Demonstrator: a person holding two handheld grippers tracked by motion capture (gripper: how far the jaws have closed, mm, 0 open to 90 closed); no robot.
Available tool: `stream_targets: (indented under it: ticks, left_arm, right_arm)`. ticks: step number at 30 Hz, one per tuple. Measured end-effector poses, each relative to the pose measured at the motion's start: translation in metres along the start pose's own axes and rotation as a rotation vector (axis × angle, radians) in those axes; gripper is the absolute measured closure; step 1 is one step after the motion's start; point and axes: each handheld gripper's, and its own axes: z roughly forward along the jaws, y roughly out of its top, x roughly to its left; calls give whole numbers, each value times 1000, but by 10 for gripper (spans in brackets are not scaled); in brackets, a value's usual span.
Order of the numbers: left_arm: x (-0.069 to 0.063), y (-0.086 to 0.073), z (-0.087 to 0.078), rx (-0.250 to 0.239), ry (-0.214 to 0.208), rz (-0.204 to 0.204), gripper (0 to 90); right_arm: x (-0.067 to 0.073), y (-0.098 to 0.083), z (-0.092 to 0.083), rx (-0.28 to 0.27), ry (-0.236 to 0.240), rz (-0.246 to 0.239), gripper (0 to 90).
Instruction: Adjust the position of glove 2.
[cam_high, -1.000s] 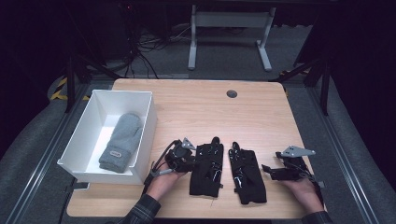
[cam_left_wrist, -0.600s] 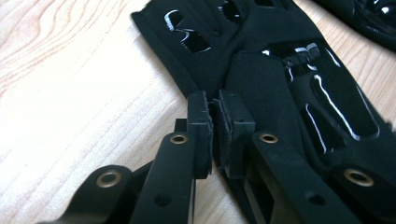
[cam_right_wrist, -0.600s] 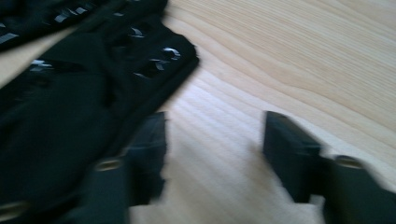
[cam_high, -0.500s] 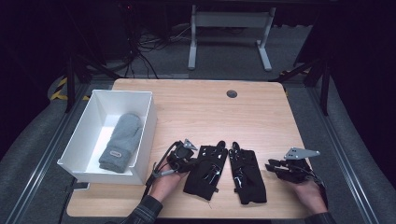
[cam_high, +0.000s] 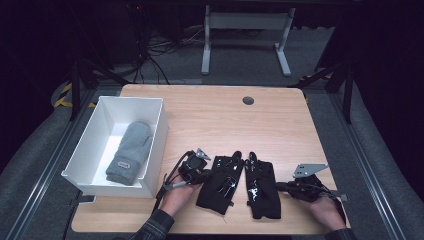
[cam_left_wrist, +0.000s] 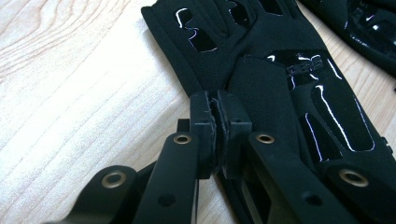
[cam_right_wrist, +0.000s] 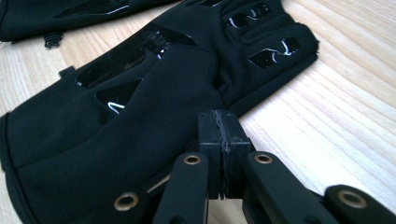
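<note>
A wooden worktop (cam_high: 280, 125) seen from above, with two black gloves lying side by side near its front edge, at about 6 o'clock. The left glove (cam_high: 220, 182) is tilted, its cuff swung toward 7 o'clock; the right glove (cam_high: 261, 186) lies straighter, fingertips pointing to 12 o'clock. At 9 o'clock stands a white bin (cam_high: 156, 130) holding a grey mitten (cam_high: 129, 152). A person's hands come in from the bottom edge, each with a hand-held gripper. The left gripper (cam_high: 204, 172) sits at the left glove's outer edge, and its fingers (cam_left_wrist: 205, 123) have just closed, pinching a thin fold of that glove's edge between them. The right gripper (cam_high: 282, 186) rests just beside the right glove's outer edge, toward 3 o'clock; its fingers (cam_right_wrist: 210, 135) have also just closed, and from its own view they meet at the glove's edge, though whether any cloth is caught there cannot be told. The risk from here appears to be the thin grip: so little fabric is held that a lift could let a glove slip free, or drag it across its neighbour. If the right fingers caught nothing, only one glove would rise.
</note>
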Motion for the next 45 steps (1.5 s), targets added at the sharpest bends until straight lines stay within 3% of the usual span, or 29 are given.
stream_targets:
  ticks: [10, 19, 27, 37, 45]
  left_arm:
    - [2, 2, 0, -7, 2, -8, 868]
    - [9, 12, -7, -73, 5, -36, 874]
    - [12, 22, -23, -156, -51, -56, 876]
    - [-1, 35, -35, -214, -119, -39, 878]
    - [-11, 45, -46, -238, -124, -2, 879]
  right_arm:
    - [12, 8, 9, 1, 63, -36, 900]
    - [18, 13, 16, 2, 86, -54, 900]
    - [18, 16, 21, 1, 88, -54, 900]
    - [16, 22, 27, -8, 83, -55, 900]
    - [17, 29, 34, -10, 84, -66, 900]
